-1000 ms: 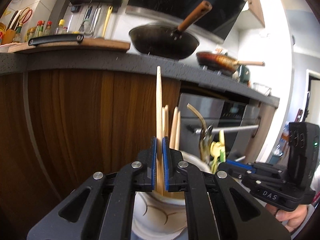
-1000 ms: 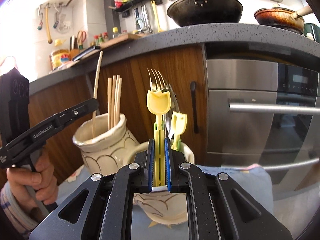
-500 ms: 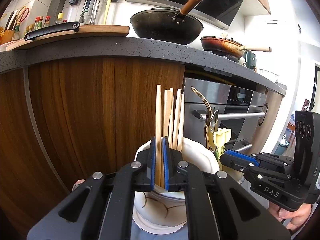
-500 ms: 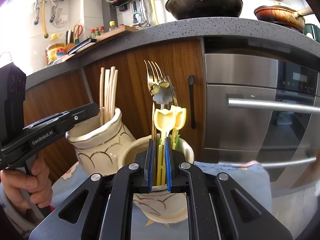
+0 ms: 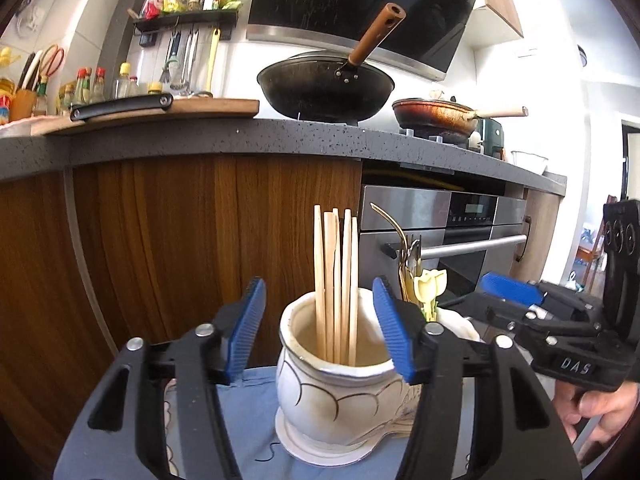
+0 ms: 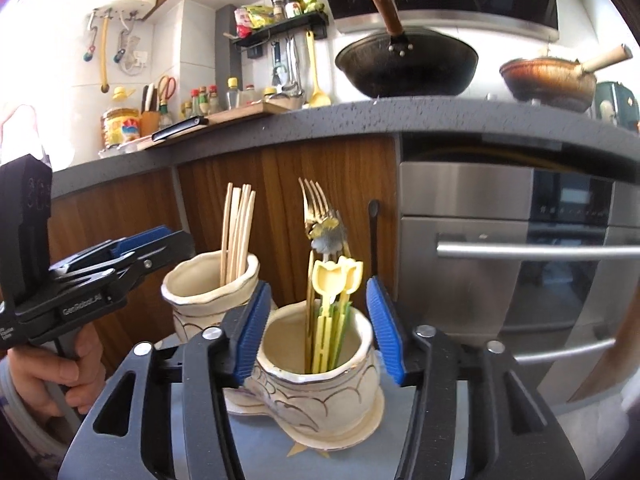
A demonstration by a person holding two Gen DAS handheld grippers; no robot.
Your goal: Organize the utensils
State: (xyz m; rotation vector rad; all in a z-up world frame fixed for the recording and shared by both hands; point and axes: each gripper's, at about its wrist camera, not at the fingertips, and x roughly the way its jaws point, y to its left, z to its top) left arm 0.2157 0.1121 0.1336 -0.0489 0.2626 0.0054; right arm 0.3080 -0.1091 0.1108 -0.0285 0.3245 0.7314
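Note:
Two cream ceramic jars stand side by side on a blue cloth. The left jar (image 5: 340, 396) holds several wooden chopsticks (image 5: 336, 276). My left gripper (image 5: 320, 332) is open around the jar's mouth and holds nothing. The right jar (image 6: 320, 384) holds a gold fork (image 6: 314, 216) and yellow tulip-topped picks (image 6: 336, 280). My right gripper (image 6: 316, 328) is open around that jar's mouth and holds nothing. The left jar also shows in the right wrist view (image 6: 204, 300), with the left gripper (image 6: 132, 256) beside it.
The blue cloth (image 5: 248, 436) covers the surface under the jars. Behind them stand a wooden cabinet front (image 5: 180, 248), a steel oven (image 6: 520, 280) with a bar handle, and a grey counter (image 5: 240, 136) with a wok (image 5: 324, 88).
Both grippers were shut, the left on a chopstick and the right on a yellow pick, and lowered them into the jars. Both have now opened and the utensils stand in the jars.

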